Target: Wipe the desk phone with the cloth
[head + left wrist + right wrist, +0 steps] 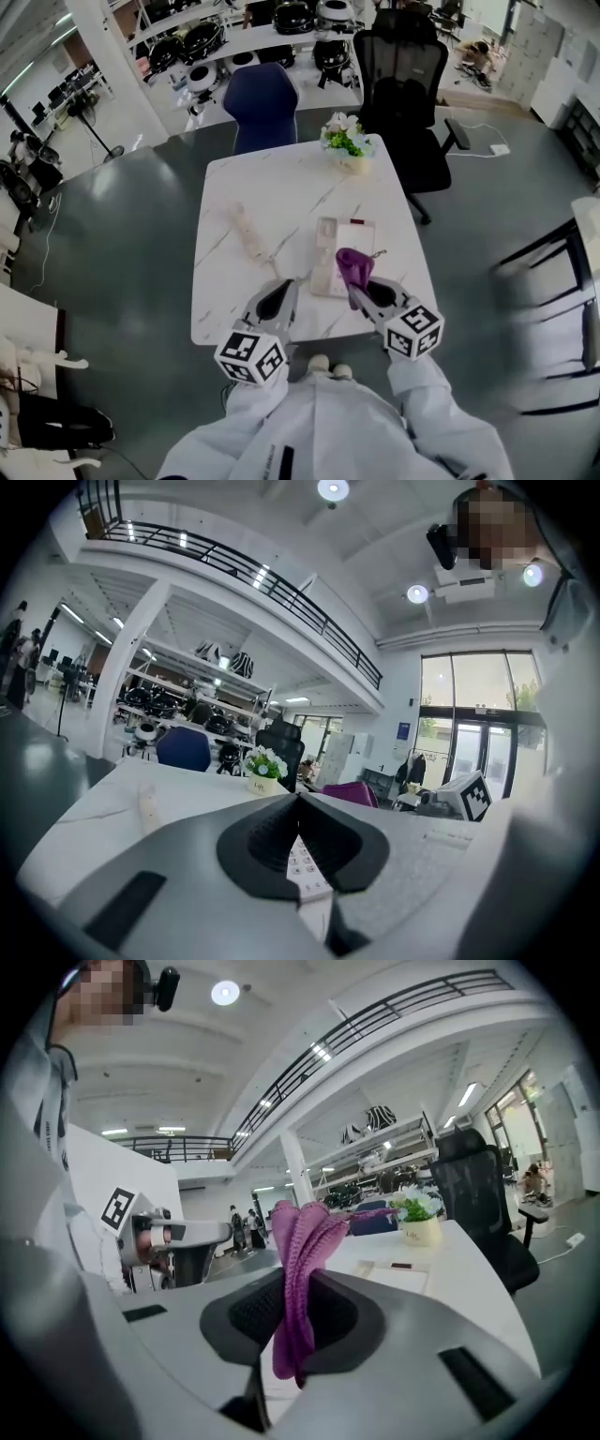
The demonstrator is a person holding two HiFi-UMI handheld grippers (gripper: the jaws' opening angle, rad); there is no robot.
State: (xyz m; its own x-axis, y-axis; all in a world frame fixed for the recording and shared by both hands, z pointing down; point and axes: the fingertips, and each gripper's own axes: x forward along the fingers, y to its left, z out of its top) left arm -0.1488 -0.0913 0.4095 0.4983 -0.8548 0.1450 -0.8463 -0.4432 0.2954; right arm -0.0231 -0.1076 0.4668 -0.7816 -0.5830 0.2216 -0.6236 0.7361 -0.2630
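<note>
The right gripper [362,284], clamped on the cloth [351,266], should drag it flat over the phone [352,236] at centre frame; the left gripper [279,294] is closed and empty.

Head view: high above the person, facing forward and steeply down. It stands far enough off to hold the whole marble table [234,187], with the left gripper [281,292] and right gripper [361,284] at lower centre.
Left gripper view: low, close behind its own jaws, near tabletop level, facing along the table toward the flower pot [263,778] and blue chair [184,749].
Right gripper view: equally low and close, tilted upward; ceiling fills the upper half.
Shared by all three: table, flower pot, desk phone [330,258].
Each gripper view catches the other gripper's marker cube [473,796].
</note>
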